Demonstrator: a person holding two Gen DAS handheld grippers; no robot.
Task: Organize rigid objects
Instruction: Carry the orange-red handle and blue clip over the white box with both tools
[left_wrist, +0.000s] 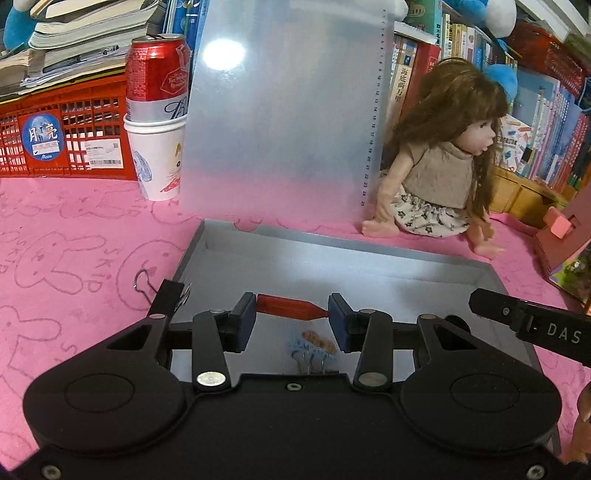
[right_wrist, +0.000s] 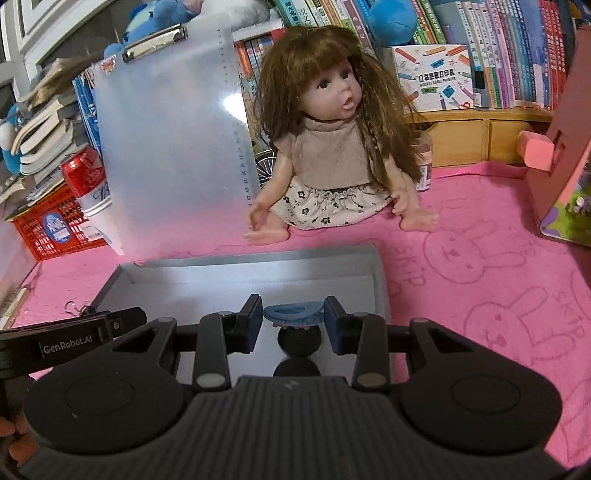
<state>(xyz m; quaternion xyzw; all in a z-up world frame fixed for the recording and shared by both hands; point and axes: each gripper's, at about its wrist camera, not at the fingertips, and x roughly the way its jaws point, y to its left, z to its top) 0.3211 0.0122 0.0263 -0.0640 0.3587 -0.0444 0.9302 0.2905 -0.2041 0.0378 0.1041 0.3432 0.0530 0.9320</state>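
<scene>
My left gripper (left_wrist: 291, 316) is shut on a small red tapered piece (left_wrist: 286, 306), held crosswise between the blue pads over the open grey box (left_wrist: 369, 254). On the box floor below lies a small clip with a blue and orange pattern (left_wrist: 314, 345). A black binder clip (left_wrist: 168, 295) sits at the box's left rim. My right gripper (right_wrist: 293, 320) is shut on a blue toothed hair clip (right_wrist: 291, 312) above the same grey box (right_wrist: 378, 280). A dark round shape (right_wrist: 298, 340) shows just under the clip; what it is I cannot tell.
A frosted clipboard (left_wrist: 280, 110) stands upright behind the box. A doll (right_wrist: 332, 155) sits on the pink towel (right_wrist: 480, 277) beside it. A red can in a paper cup (left_wrist: 157, 122) and a red crate (left_wrist: 55, 140) stand at the left. A pink cardboard house (right_wrist: 561, 155) is at the right, bookshelves behind.
</scene>
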